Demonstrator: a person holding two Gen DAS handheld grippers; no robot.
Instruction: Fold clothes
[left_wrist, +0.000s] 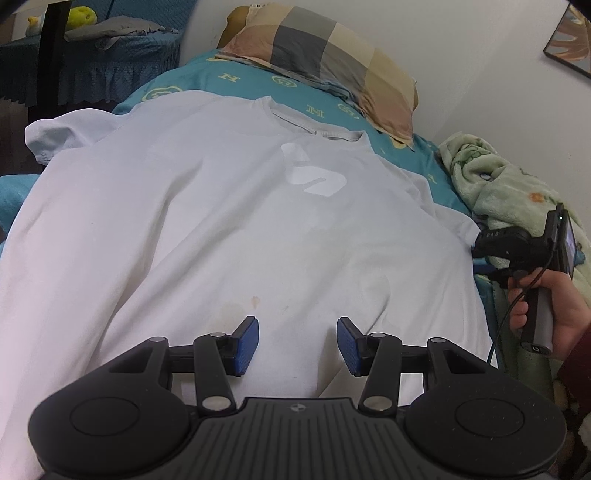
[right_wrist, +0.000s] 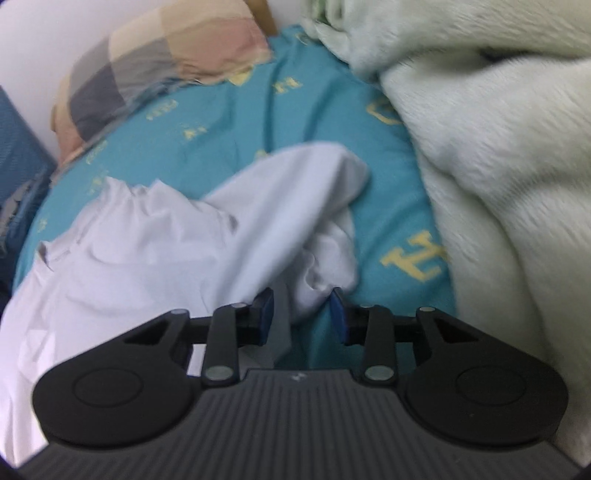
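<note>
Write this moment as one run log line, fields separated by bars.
phase: pre-fold | white T-shirt: spread on bed sheet | left gripper: open, above hem | right gripper: open, at sleeve

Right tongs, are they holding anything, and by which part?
Nothing held. The right tongs are open, their pads either side of the shirt sleeve's edge, not closed on it.

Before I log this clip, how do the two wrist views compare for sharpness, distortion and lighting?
Left wrist view: sharp, with soft, even light on the white cotton T-shirt, no glare; fisheye bends the teal patterned bedsheet and darkens the corners. Right wrist view: smeared, most likely by motion, over the checked pillow and the pale green fleece blanket; only the right gripper is crisp.
</note>
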